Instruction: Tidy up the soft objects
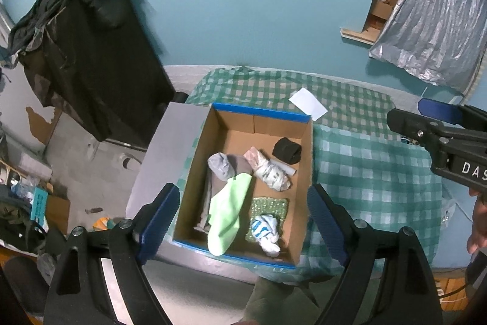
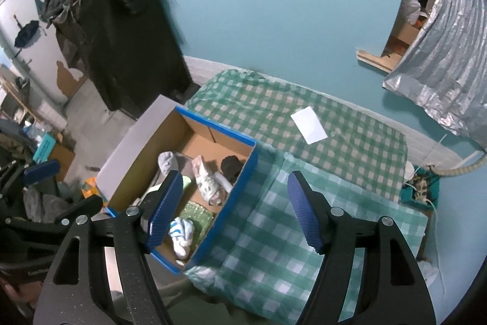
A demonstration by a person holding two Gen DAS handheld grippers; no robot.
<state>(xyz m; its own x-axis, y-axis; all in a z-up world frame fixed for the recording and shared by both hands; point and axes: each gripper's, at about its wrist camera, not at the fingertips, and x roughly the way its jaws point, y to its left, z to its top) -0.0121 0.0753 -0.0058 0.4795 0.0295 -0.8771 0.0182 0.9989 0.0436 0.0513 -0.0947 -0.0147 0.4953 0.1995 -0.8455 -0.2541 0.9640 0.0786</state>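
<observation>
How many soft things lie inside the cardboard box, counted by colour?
Grey: 1, rolled grey sock
Black: 1, black sock ball
Light green: 1, light green cloth
Pink and white: 1, patterned bundle
White and blue: 1, striped sock ball
Green glittery: 1, flat sponge pad
Total: 6

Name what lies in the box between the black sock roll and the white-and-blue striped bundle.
The pink-and-white patterned bundle lies between the black sock roll and the white-and-blue striped bundle, seen clearest in the left wrist view.
</observation>
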